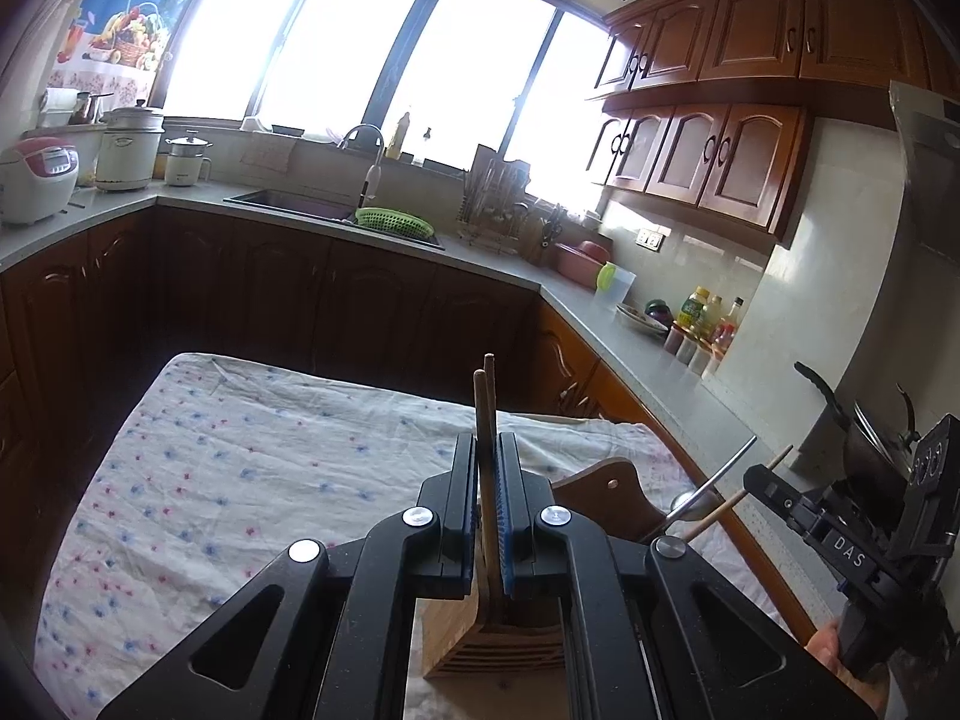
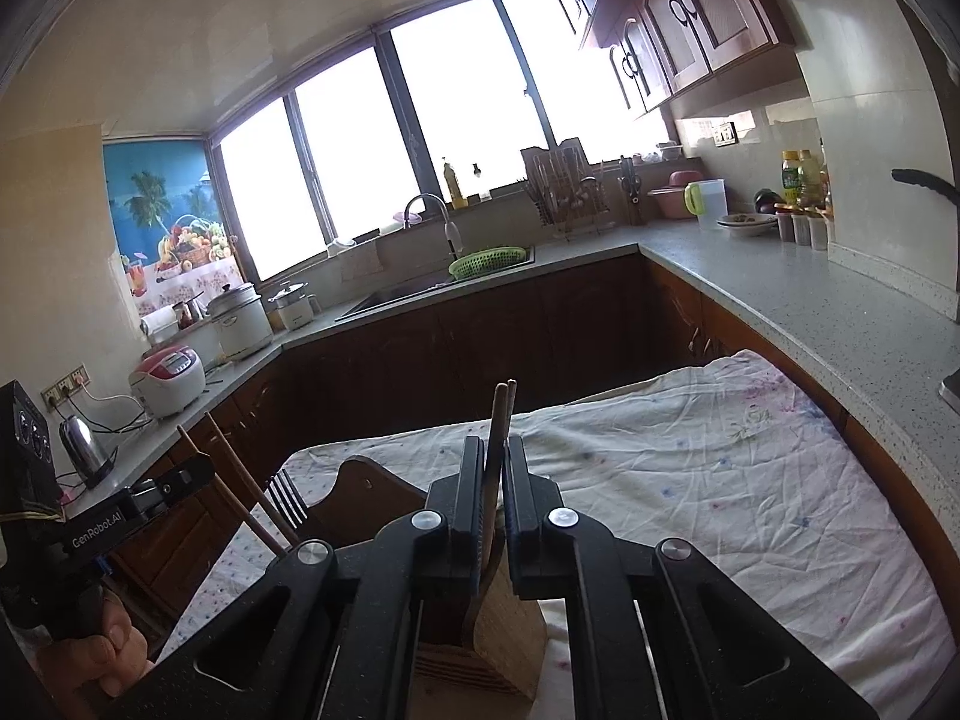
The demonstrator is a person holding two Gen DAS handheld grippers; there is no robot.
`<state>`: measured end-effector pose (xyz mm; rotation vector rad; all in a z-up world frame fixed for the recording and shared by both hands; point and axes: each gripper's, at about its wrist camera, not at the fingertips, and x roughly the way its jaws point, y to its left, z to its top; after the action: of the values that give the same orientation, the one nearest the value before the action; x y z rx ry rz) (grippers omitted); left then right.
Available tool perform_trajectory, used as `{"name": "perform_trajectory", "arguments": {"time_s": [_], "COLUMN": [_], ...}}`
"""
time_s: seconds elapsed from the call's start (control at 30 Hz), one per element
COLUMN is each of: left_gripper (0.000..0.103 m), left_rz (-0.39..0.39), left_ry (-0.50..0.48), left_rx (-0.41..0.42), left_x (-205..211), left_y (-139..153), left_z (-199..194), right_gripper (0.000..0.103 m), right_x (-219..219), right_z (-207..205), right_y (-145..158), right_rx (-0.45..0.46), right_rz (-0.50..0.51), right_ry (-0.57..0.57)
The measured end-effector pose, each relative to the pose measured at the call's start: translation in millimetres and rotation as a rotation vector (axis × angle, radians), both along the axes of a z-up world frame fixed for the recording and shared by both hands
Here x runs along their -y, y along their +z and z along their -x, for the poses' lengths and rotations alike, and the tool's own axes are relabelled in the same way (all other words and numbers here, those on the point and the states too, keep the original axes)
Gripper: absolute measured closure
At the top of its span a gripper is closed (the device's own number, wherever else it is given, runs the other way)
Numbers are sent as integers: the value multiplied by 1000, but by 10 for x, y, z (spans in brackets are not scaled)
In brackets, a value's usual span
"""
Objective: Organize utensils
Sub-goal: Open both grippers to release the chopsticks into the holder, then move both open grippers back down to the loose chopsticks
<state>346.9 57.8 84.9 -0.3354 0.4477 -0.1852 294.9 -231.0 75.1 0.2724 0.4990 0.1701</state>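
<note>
Kitchen: overexposed windows [image 1: 372,42] at twelve o'clock; wooden wall cabinets [image 1: 750,48] at two; grey countertop [image 2: 780,288] fitted below.

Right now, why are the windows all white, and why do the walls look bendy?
Left wrist view: the windows are blown out by daylight, and the dark cabinets lose detail. Right wrist view: same glare on the windows; the fisheye lens bows the countertop; the corners go dark.

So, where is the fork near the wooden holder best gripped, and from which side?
Probably grip the fork just under its tines, coming from above: it stands tines-up by the wooden holder, and its handle is hidden lower down.
</note>
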Motion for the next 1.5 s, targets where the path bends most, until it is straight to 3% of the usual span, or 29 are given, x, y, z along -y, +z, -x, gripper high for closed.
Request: {"name": "perform_trajectory", "arguments": {"time_s": [0.23, 0.3, 0.37, 0.4, 0.47, 0.5, 0.53, 0.57, 0.63, 0.93, 1.5], "left_gripper": [98, 87, 61, 56, 45, 41, 35, 30, 24, 23, 23], "left_rz": [6, 17, 17, 21, 24, 23, 23, 25, 25, 39, 18], "left_ry": [-7, -16, 2, 7, 19, 27, 33, 40, 52, 77, 74], "left_rx": [-12, -14, -1, 11, 21, 20, 21, 22, 19, -56, -203], "left_x": [-13, -30, -50, -67, -97, -111, -126, -147, -169, -210, -105], "left_y": [-42, -23, 11, 31, 46, 51, 41, 36, -7, -172, -365], "left_z": [84, 109, 177, 225, 323, 374, 434, 497, 650, 1219, 1820], "right_gripper": [94, 92, 91, 87, 56, 31, 14, 10, 8, 4, 4], "right_x": [-5, 2, 22, 34, 70, 95, 121, 150, 200, 354, 443], "right_z": [-29, -32, -20, -2, 56, 97, 143, 197, 301, 822, 1627], "right_y": [2, -5, 0, 16, 48, 71, 99, 123, 169, 192, -236], "right_rx": [-8, -14, -13, -9, 8, 23, 39, 54, 74, 73, -70], "right_rz": [-3, -11, -19, -23, -39, -49, -60, -69, -86, -111, -40], "right_ry": [2, 6, 5, 4, -4, -13, -22, -31, -37, -57, -67]}}
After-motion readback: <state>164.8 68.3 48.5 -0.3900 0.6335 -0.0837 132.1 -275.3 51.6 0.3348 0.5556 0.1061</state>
